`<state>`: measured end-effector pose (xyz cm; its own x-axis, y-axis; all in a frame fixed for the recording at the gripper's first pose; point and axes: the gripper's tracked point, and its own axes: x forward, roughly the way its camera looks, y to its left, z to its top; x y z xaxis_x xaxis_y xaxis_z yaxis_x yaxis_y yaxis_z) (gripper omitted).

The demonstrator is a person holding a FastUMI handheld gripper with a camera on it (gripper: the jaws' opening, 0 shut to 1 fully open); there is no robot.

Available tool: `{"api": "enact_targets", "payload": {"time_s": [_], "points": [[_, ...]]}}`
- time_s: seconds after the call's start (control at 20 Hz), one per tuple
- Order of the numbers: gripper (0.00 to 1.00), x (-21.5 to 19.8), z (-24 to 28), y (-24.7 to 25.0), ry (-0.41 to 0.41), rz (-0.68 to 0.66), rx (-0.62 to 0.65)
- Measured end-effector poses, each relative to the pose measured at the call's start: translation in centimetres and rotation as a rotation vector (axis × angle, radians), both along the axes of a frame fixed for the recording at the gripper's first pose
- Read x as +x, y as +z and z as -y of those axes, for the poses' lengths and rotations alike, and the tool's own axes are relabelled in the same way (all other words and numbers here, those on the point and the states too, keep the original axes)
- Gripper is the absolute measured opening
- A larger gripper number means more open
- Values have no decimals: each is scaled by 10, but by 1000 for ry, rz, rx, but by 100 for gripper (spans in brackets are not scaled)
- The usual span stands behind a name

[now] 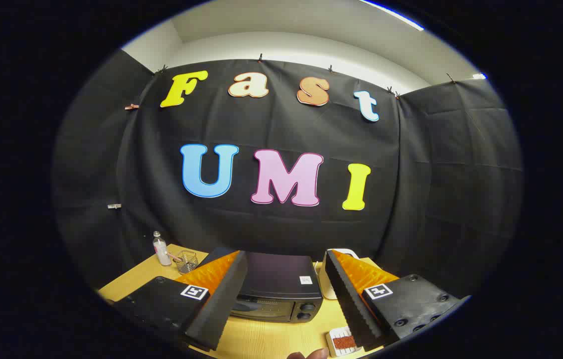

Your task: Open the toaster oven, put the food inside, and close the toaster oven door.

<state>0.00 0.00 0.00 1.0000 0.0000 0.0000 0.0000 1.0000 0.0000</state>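
A black toaster oven (278, 284) stands on the wooden table (261, 339), its door shut, seen from above and ahead between my fingers. A small white tray with reddish-brown food (344, 342) lies on the table in front of the oven's right side, by the right finger (351, 294). My gripper (286, 299) hovers high above the table, open wide, with nothing between the fingers.
A small clear bottle (161, 248) and a glass with a stick in it (187, 261) stand at the table's far left. A white object (331, 279) sits just right of the oven, partly hidden. A person's fingertip (311, 354) shows at the near table edge.
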Motion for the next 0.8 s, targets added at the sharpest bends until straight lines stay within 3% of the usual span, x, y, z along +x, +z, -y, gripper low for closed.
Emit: {"api": "enact_targets", "payload": {"time_s": [0.8], "points": [[97,-11,-11,0,14,3,-2]]}}
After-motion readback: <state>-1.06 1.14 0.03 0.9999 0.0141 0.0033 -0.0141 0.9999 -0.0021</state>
